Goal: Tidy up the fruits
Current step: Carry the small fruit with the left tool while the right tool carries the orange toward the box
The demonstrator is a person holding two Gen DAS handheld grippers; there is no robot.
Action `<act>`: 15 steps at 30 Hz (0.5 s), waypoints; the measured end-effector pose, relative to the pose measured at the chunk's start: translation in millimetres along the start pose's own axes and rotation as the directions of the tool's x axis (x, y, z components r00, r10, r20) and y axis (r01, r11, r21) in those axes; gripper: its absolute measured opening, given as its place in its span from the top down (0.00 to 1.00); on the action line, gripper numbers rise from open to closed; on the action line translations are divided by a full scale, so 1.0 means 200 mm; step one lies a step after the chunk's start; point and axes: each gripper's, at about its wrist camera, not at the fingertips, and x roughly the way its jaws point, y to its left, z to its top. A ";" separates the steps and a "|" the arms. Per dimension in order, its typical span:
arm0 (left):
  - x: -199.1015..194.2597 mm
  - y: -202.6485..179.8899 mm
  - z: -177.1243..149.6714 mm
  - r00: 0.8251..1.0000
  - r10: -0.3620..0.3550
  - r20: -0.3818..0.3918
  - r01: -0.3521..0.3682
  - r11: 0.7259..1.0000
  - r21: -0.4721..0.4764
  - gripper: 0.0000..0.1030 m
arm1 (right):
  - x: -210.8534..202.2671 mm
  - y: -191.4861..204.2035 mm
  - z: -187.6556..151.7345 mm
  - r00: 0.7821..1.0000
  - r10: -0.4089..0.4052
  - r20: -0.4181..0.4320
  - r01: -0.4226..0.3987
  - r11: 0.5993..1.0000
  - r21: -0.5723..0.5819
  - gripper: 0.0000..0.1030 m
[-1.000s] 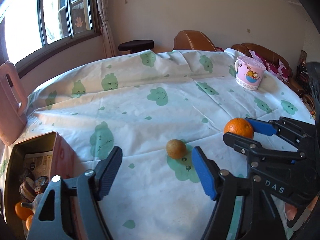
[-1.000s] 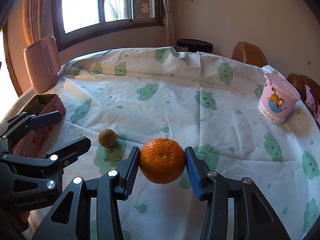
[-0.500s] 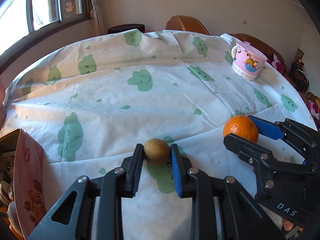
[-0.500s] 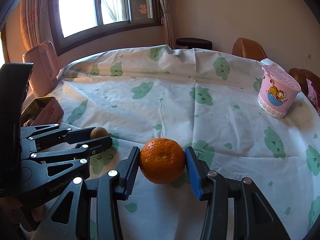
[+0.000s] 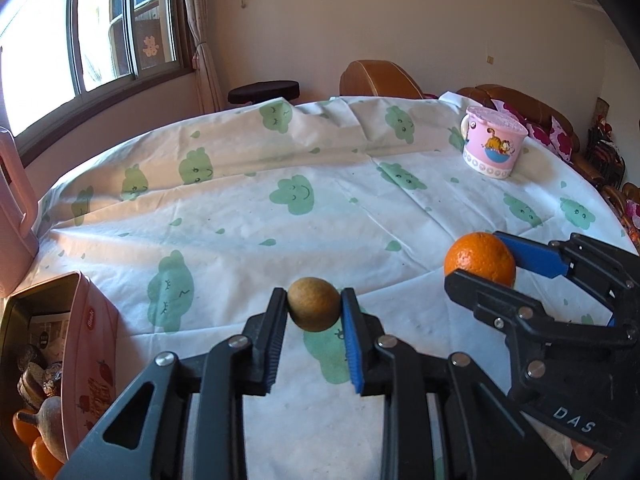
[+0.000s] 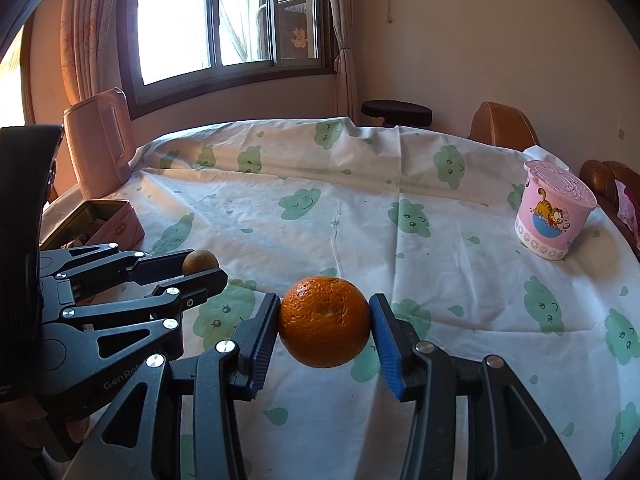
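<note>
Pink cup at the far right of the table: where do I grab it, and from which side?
Grip the pink cup across its side wall, coming in level from the near side. It stands upright and a flat lid covers the top; its handle sits on the far left.

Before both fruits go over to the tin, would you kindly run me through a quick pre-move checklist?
1. Left gripper shut on the small brown round fruit: ok.
2. Right gripper shut on the orange: ok.
3. Both fruits lifted off the cloud-print tablecloth: cannot tell.
4. Pink rectangular tin open: ok.
5. Room left in the tin: cannot tell, fruit already lies inside.
6. Pink cartoon cup away from the path: ok.
</note>
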 end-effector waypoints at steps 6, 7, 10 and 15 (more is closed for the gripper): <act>-0.03 0.00 0.00 0.999 0.021 0.033 -0.022 1.000 0.006 0.72 | -0.04 0.00 0.00 0.999 0.002 0.038 -0.002 1.000 -0.001 0.53; -0.04 0.00 0.00 0.999 0.024 0.038 -0.024 1.000 0.005 0.72 | -0.04 0.00 0.00 0.999 0.002 0.044 -0.002 1.000 -0.001 0.53; -0.06 0.00 -0.01 0.998 0.032 0.056 -0.032 0.999 0.003 0.72 | -0.07 0.01 -0.01 0.998 -0.001 0.065 0.001 1.000 -0.005 0.53; -0.09 -0.01 -0.01 0.995 0.049 0.087 -0.049 0.999 0.003 0.72 | -0.10 0.01 -0.01 0.995 -0.006 0.095 0.007 1.000 -0.012 0.53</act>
